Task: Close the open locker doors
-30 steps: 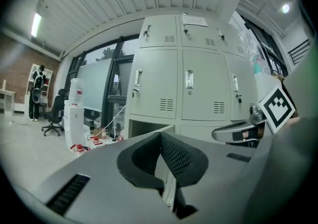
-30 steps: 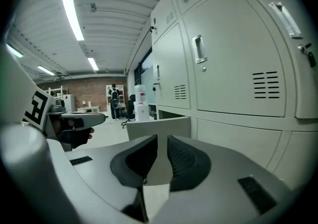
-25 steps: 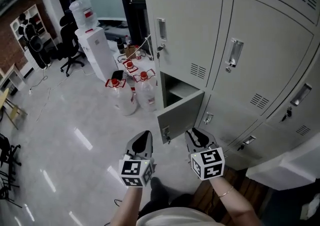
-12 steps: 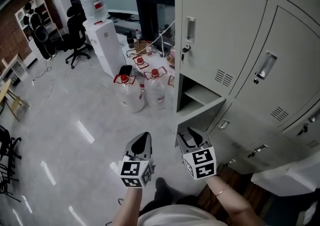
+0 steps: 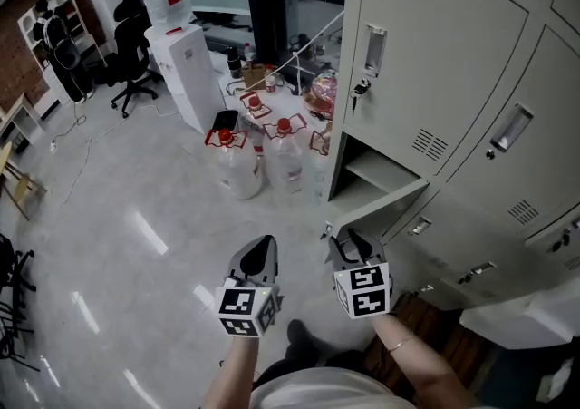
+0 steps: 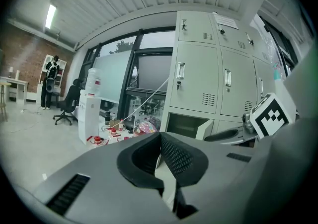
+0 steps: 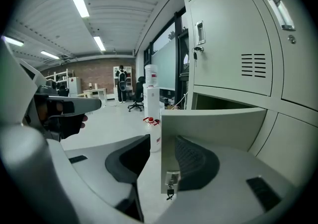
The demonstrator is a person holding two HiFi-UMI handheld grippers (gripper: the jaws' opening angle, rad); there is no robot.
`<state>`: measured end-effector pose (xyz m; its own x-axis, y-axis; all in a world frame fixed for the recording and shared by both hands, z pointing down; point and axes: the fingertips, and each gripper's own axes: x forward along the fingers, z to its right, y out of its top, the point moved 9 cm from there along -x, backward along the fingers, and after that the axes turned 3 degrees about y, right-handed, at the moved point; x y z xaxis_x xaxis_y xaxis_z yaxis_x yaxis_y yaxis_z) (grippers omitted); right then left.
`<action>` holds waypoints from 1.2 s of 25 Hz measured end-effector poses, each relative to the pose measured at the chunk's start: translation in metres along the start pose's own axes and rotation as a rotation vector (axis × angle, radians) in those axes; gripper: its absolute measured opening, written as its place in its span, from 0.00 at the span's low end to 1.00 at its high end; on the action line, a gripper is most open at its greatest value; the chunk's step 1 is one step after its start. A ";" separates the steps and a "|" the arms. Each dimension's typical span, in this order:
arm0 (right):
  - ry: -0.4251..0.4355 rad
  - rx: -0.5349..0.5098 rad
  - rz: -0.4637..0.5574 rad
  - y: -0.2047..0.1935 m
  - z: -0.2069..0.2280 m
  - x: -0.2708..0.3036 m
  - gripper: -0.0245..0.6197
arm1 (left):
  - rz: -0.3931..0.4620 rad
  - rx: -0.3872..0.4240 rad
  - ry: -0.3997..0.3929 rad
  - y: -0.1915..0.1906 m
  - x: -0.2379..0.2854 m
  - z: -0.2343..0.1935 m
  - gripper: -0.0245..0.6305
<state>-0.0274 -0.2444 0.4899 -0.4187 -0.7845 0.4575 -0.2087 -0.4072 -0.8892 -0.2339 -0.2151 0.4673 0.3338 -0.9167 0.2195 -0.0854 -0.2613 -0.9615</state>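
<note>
The open locker door (image 5: 385,201) (low, at the bank's end) has come nearer, its free edge now between the jaws of the right tool (image 7: 163,138), which sprang wide, then eased in without gripping; the left tool (image 6: 159,138) is pinched shut, empty; a careless shove may snag the dangling key (image 7: 170,188) or slip off.

Pale grey locker door (image 7: 213,126), red-capped clear bottles (image 5: 237,167), white dispenser (image 5: 186,63), grey floor (image 5: 118,217).
</note>
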 end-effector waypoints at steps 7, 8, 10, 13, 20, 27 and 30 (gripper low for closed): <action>-0.096 -0.017 -0.017 0.014 0.003 0.032 0.23 | 0.023 0.010 -0.059 0.007 0.020 -0.028 0.07; -0.108 -0.018 -0.018 0.016 0.003 0.037 0.22 | 0.028 0.015 -0.068 0.007 0.022 -0.032 0.07; -0.125 -0.019 -0.021 0.021 0.005 0.046 0.22 | 0.031 0.018 -0.084 0.008 0.028 -0.037 0.07; -0.141 -0.014 -0.031 0.029 0.008 0.059 0.22 | 0.025 0.008 -0.098 0.012 0.034 -0.040 0.07; -0.173 0.009 -0.023 0.046 0.022 0.086 0.22 | 0.017 -0.018 -0.107 0.022 0.050 -0.051 0.07; -0.188 0.023 -0.002 0.061 0.044 0.115 0.21 | 0.019 -0.005 -0.061 0.031 0.079 -0.066 0.07; -0.202 0.025 0.000 0.067 0.056 0.127 0.21 | 0.024 -0.006 -0.056 0.037 0.094 -0.068 0.07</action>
<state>-0.0448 -0.3975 0.4893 -0.2320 -0.8615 0.4516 -0.1860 -0.4164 -0.8900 -0.2695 -0.3310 0.4633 0.3837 -0.9044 0.1865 -0.0997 -0.2414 -0.9653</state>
